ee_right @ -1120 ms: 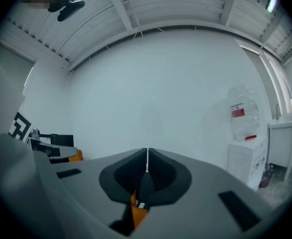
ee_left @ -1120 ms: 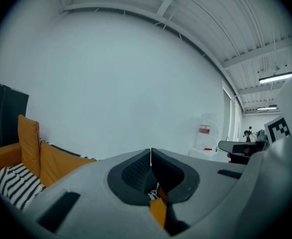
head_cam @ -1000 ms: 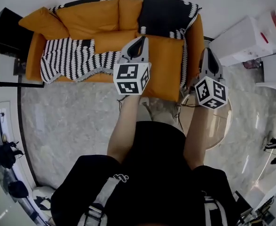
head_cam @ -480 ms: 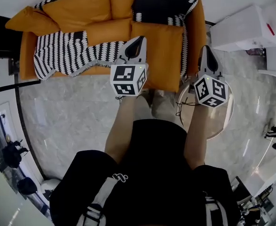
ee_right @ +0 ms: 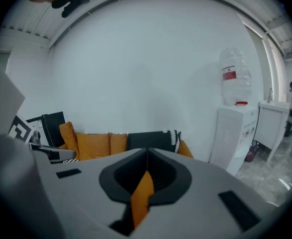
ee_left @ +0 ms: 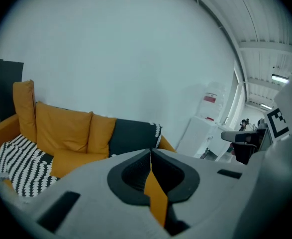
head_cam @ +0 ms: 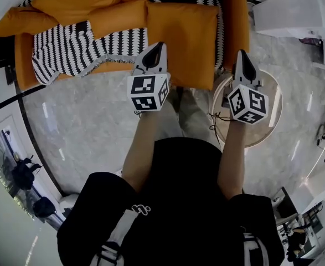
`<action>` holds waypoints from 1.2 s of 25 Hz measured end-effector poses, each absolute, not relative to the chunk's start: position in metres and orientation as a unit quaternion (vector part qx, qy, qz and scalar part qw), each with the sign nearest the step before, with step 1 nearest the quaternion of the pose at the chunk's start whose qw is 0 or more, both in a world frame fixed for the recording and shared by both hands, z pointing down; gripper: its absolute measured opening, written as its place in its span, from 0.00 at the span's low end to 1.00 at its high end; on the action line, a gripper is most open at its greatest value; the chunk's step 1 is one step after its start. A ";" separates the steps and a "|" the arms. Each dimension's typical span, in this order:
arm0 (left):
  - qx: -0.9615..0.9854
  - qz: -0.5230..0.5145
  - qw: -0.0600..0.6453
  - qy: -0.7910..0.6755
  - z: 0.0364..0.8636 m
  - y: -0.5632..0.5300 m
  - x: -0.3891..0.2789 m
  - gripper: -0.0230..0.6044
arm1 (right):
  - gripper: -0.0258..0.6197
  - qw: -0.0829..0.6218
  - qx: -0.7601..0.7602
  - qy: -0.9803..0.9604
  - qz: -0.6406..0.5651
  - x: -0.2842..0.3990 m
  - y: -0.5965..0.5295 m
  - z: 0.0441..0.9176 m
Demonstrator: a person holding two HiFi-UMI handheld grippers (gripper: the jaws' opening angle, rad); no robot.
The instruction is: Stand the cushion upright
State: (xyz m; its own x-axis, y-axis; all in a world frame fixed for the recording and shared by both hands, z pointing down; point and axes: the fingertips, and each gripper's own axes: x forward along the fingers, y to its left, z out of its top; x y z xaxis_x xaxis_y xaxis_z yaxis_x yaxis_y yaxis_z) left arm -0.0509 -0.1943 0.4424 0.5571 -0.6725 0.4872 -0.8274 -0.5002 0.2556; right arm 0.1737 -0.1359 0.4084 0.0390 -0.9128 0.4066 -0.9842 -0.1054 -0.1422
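An orange sofa (head_cam: 228, 21) fills the top of the head view. An orange cushion (head_cam: 118, 20) lies flat on its seat beside a black-and-white striped blanket (head_cam: 68, 49). More orange cushions (ee_left: 63, 128) lean against the backrest, next to a black throw (ee_left: 133, 136). My left gripper (head_cam: 154, 55) hangs shut and empty in front of the seat's front edge. Off the sofa's right arm, my right gripper (head_cam: 244, 60) is also shut with nothing in it. Both gripper views show the jaws pressed together, left (ee_left: 150, 156) and right (ee_right: 146, 157), with the sofa (ee_right: 101, 143) some way beyond.
A round low table (head_cam: 267, 132) stands below my right gripper. White cabinets (head_cam: 295, 15) and a water dispenser (ee_right: 235, 128) with its bottle (ee_right: 234, 81) stand right of the sofa. A black unit (ee_left: 4, 93) flanks its left end. Marble floor (head_cam: 79, 126) lies in front.
Both grippers have come down and tipped lower in front of the sofa, and they stay shut. The sofa has slid toward the top of the head view.
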 end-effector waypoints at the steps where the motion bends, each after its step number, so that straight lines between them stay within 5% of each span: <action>1: 0.848 0.172 0.240 -0.440 0.452 -0.192 -0.052 0.06 | 0.06 0.092 0.713 -0.662 0.210 0.173 -0.133 0.417; 30: 0.765 0.373 0.350 -0.392 0.717 -0.068 -0.131 0.06 | 0.06 0.213 0.631 -0.633 0.395 0.144 -0.018 0.693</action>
State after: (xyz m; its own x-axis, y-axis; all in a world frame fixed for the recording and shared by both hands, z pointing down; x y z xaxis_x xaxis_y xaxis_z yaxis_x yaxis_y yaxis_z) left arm -0.1306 -0.0684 0.7169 0.4149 -0.3387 0.8445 -0.8607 -0.4470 0.2436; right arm 0.1440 -0.0180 0.6929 -0.1137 -0.6307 0.7677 -0.9670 -0.1069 -0.2311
